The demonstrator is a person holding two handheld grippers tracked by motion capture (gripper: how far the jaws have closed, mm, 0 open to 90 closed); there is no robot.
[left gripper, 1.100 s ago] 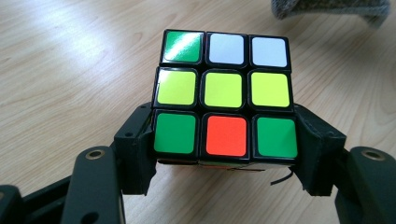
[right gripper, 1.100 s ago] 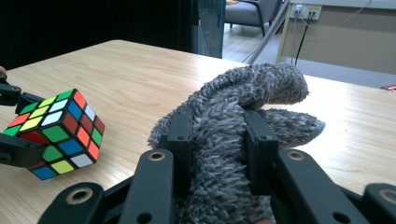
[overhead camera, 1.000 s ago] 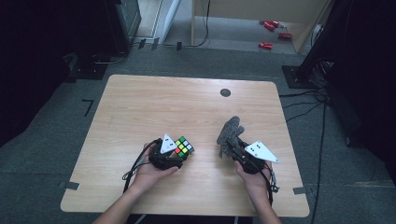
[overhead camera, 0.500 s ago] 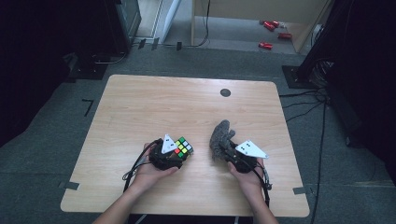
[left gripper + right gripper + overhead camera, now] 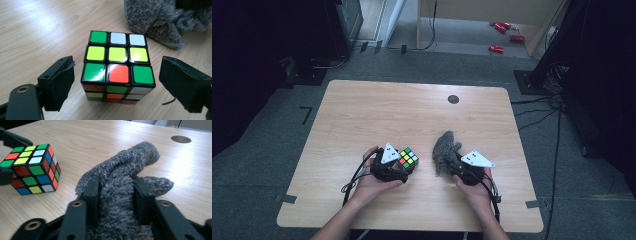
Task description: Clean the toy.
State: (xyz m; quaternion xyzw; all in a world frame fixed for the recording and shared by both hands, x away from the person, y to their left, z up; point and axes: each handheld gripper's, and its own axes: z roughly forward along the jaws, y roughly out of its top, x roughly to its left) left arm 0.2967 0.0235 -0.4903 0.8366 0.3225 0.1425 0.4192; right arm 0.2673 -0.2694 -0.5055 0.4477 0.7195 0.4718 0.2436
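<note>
Left gripper [image 5: 404,167]: held in the person's left hand [image 5: 374,182] near the table's front edge; its jaws have just been opening; in the left gripper view they stand apart on either side of the Rubik's cube, with a gap of bare wood showing at each pad, so nothing is clamped; the right jaw is cut off by the frame edge at 4 o'clock.

Rubik's cube [image 5: 117,66]: rests flat on the wooden table [image 5: 377,112], between the left gripper's jaws; top face shows green, white, white in the far row, three yellow in the middle, green, red, green in the near row; its lower rows are dim and hard to read; in the high view the gripper's grey plate hides its edge at 9 o'clock.

Right gripper [image 5: 116,192]: held in the person's right hand [image 5: 474,192]; its jaws have just been opening a little; in the right gripper view the pads press into the cloth from both sides; the fingertips are buried in the pile.

Grey fluffy cloth [image 5: 446,150]: bunched up on the table at 3 o'clock of the cube, near it but apart; one fold sticks out toward 12 o'clock beyond the jaws; its near end is hidden under the gripper body.

Table hole [image 5: 453,99]: dark round spot at 12 o'clock of the cloth, well apart.
</note>
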